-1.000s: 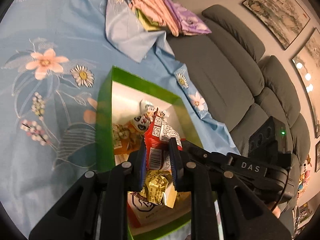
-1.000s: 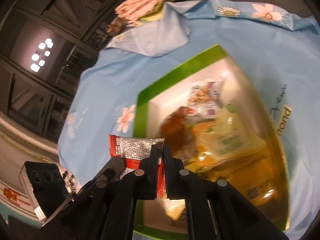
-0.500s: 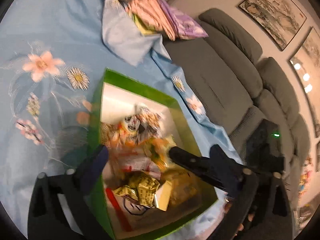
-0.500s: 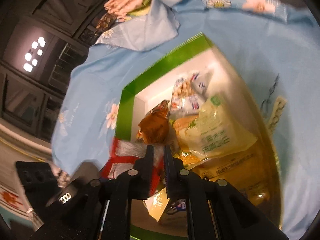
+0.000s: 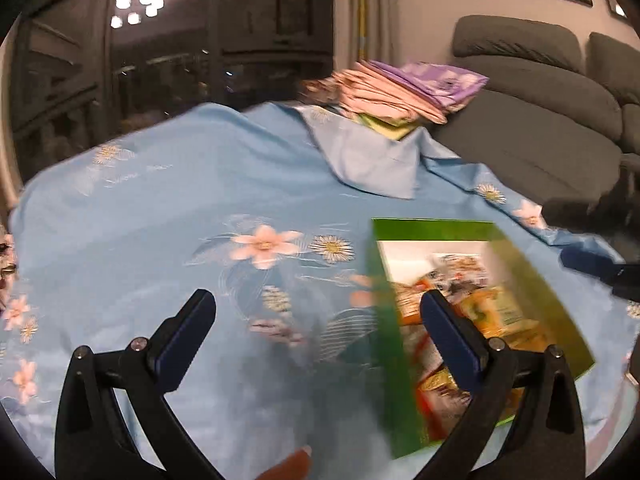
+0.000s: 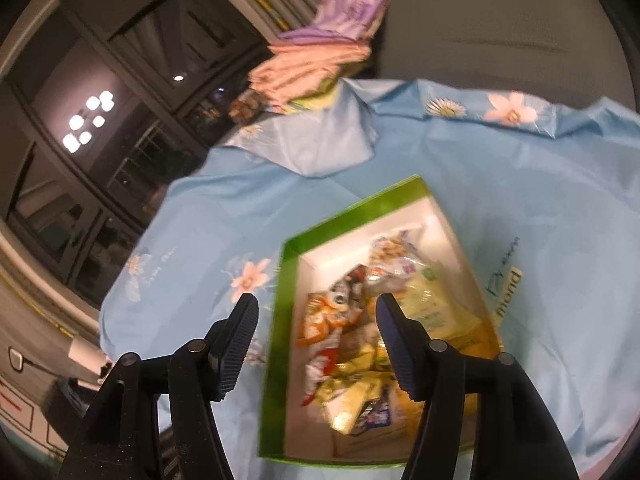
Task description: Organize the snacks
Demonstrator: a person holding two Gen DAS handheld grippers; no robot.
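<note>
The left tool (image 5: 316, 312) hangs released and empty over the blue floral cloth (image 5: 180, 208), left of the green box (image 5: 390, 340). The right tool (image 6: 316, 320), its jaws just opening with nothing between them, hovers above that box, where the snack packets (image 6: 352, 344) lie piled, apparently dropped in for tidy keeping.

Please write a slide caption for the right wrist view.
Open right gripper above the green box of snack packets.
</note>
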